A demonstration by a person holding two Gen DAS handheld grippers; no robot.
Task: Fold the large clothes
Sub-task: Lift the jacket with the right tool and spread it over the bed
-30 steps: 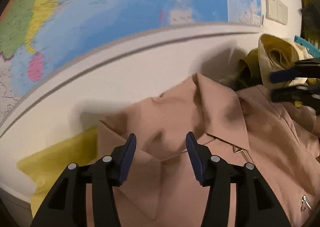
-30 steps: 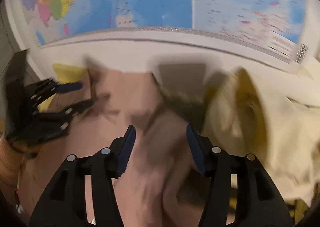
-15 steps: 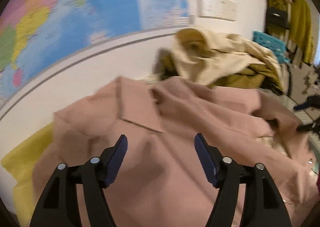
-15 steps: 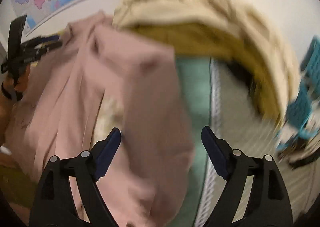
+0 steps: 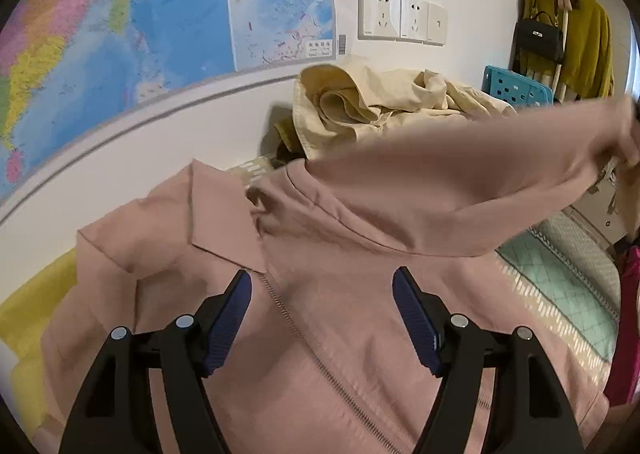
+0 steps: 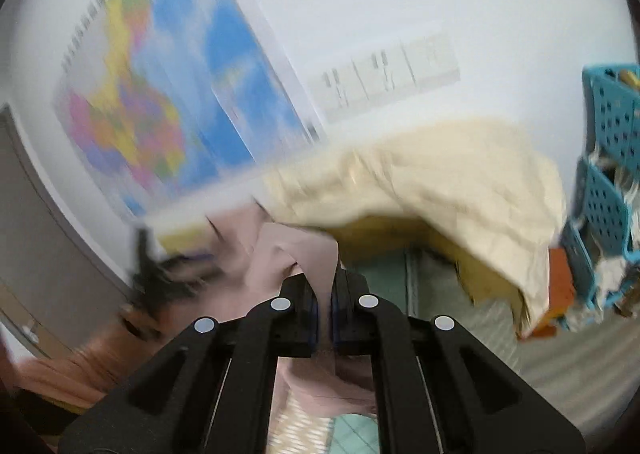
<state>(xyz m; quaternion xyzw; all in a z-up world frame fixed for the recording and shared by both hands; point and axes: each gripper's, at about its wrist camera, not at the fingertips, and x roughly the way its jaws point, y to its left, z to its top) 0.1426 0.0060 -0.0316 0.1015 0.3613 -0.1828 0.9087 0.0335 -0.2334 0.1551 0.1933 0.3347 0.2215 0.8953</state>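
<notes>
A dusty-pink zip jacket (image 5: 352,294) lies spread on the bed, collar toward the wall. One sleeve (image 5: 480,174) is lifted and stretched out to the right, above the jacket body. My left gripper (image 5: 322,318) is open and empty, hovering over the jacket's chest beside the zipper. My right gripper (image 6: 324,294) is shut on the pink sleeve (image 6: 316,254) and holds it up; this view is motion-blurred. The left gripper shows as a dark blur in the right wrist view (image 6: 168,274).
A heap of cream and olive clothes (image 5: 380,114) lies behind the jacket by the wall. A yellow cloth (image 5: 36,310) lies at left. A map (image 5: 140,34), wall sockets (image 5: 400,18), blue baskets (image 6: 608,158) and a coat rack (image 5: 568,42) surround the bed.
My right gripper has closed on the pink sleeve and lifted it up and out to the right. My left gripper has opened wider and stays over the jacket's chest.
</notes>
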